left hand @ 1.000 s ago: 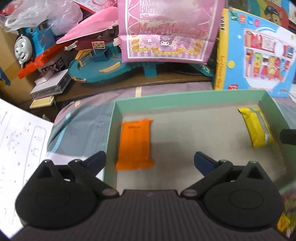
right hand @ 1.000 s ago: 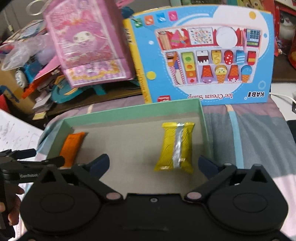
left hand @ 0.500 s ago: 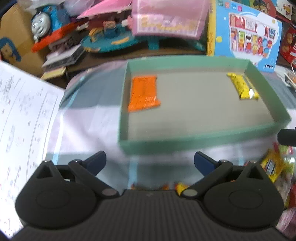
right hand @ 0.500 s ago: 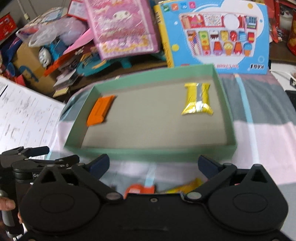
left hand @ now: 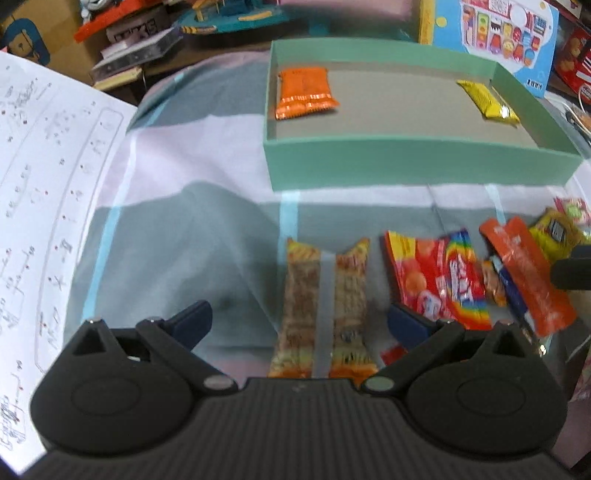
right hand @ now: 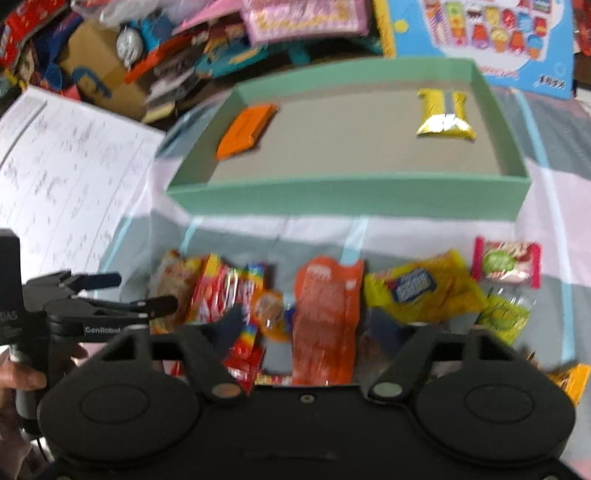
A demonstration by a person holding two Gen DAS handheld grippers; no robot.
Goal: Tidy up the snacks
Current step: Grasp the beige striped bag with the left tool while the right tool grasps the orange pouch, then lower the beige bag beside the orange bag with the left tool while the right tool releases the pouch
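Left gripper (left hand: 299, 321): fingers spread wide, nothing between the pads; it hangs over a long noodle-patterned packet (left hand: 325, 306) lying on the striped cloth (left hand: 166, 229).

Right gripper (right hand: 306, 328): fingers about half closed, having just been closing; a long orange packet (right hand: 327, 314) lies between them. Blur hides whether the pads press on it.

Loose snacks, near edge of the cloth, in a row:
- rainbow-striped red bag (left hand: 443, 280), just right of the noodle-patterned packet.
- small orange sweet wrapper (right hand: 271, 310), touching the long orange packet on its left.
- yellow bag with a blue label (right hand: 421, 288), just right of the long orange packet.
- green packet (right hand: 506, 317), overlapped by the yellow bag's right end.
- pink-and-white packet (right hand: 509, 262), at the far right end of the row.

Printed paper sheet (left hand: 44, 184): at the left edge of the cloth.

Green box (right hand: 354, 199): shallow, open-topped, beyond the row of snacks. Contents:
- orange packet (left hand: 304, 92), far left corner.
- yellow packet (left hand: 487, 99), against the right wall, well apart from the orange one.

Beyond the box: blue toy carton (left hand: 506, 33) standing upright, blue toy train (right hand: 133, 37), and mixed clutter, too blurred to list.

A hand (right hand: 18, 380) grips the left gripper's handle at the left margin of the right wrist view.
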